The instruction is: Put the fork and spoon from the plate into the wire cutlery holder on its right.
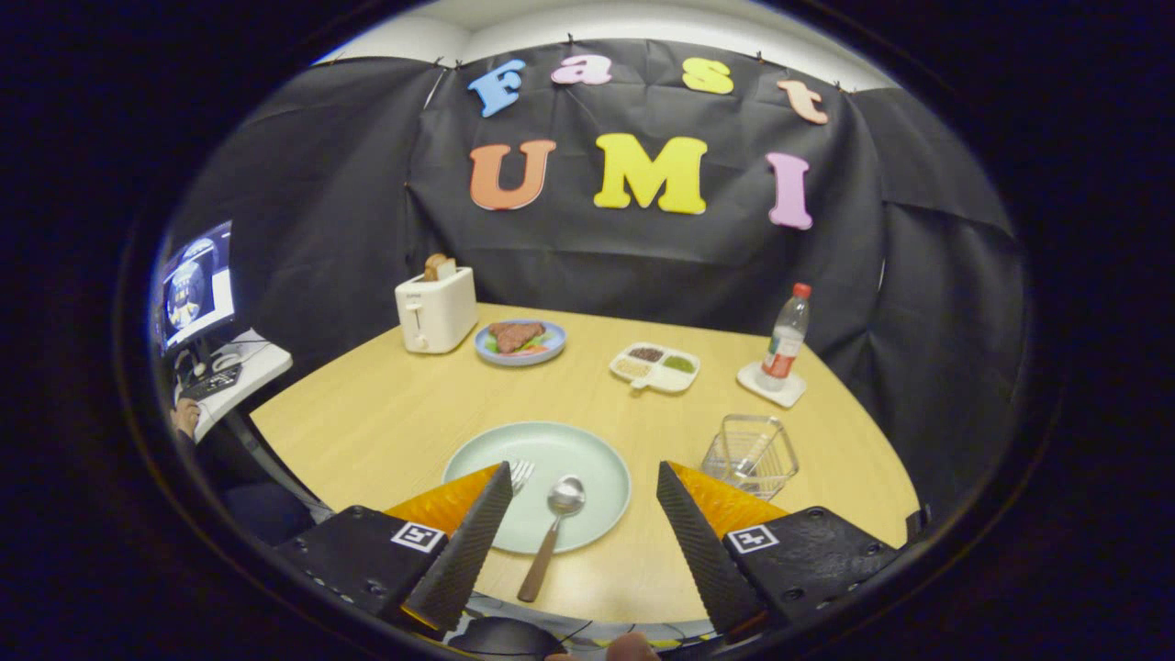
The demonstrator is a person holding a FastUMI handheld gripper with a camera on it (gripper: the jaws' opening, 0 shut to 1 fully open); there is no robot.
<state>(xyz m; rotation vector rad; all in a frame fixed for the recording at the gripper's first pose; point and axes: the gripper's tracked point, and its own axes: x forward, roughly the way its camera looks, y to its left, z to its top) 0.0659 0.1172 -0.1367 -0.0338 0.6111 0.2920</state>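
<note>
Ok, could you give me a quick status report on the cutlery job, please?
Gripper open, holding nothing. Spoon between the fingers, fork beside it, both on the plate. Wire holder beyond the right finger, path unobstructed.

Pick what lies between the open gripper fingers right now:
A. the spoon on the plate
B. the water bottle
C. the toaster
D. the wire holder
A: the spoon lies on the plate between the fingers of the open gripper, its bowl up, handle overhanging the rim.

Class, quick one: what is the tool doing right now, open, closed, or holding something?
Tool: open and holding nothing; its fingers are spread wide above the plate, with the spoon between them and the fork beside one finger.
</note>
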